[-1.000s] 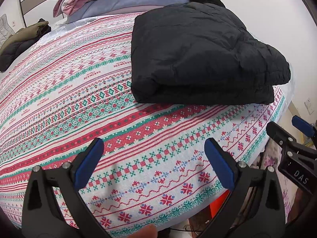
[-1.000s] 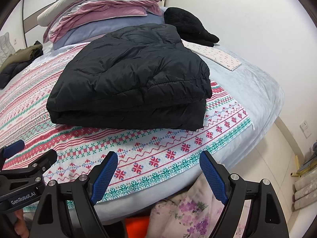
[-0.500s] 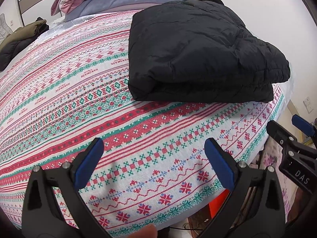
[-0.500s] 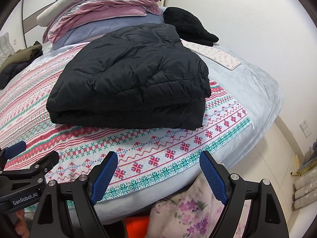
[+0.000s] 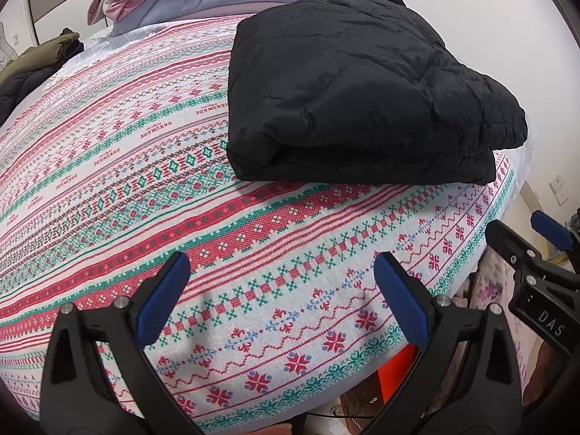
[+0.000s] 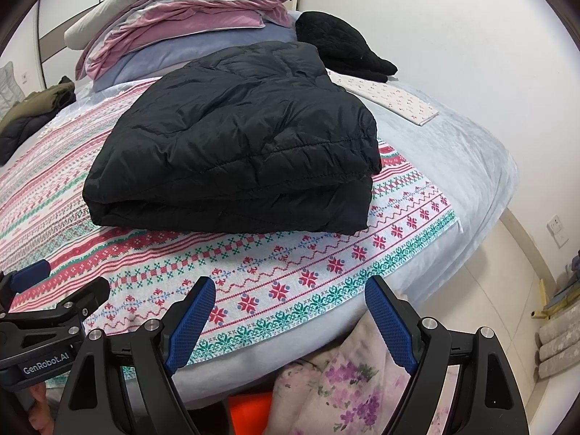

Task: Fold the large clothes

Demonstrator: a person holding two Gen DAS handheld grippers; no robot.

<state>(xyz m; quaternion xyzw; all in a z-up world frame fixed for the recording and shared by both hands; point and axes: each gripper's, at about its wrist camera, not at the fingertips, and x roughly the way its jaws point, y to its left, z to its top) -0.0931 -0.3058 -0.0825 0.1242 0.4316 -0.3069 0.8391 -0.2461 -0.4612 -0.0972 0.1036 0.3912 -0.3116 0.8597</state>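
A black quilted jacket (image 5: pixel 355 87) lies folded into a thick rectangle on the patterned red, green and white bedspread (image 5: pixel 127 166); it also shows in the right wrist view (image 6: pixel 239 145). My left gripper (image 5: pixel 282 290) is open and empty, above the bed's near edge, short of the jacket. My right gripper (image 6: pixel 290 311) is open and empty, at the bed's edge in front of the jacket. Each gripper shows at the side of the other's view.
A stack of pink, grey and blue bedding (image 6: pixel 188 25) sits at the head of the bed. A black garment (image 6: pixel 340 43) and a small patterned cloth (image 6: pixel 391 98) lie behind the jacket. An olive and black garment (image 6: pixel 32 112) lies far left. Floral fabric (image 6: pixel 348 380) hangs below.
The left wrist view has shifted a little closer to the jacket. The jacket has not moved and both grippers stay open.
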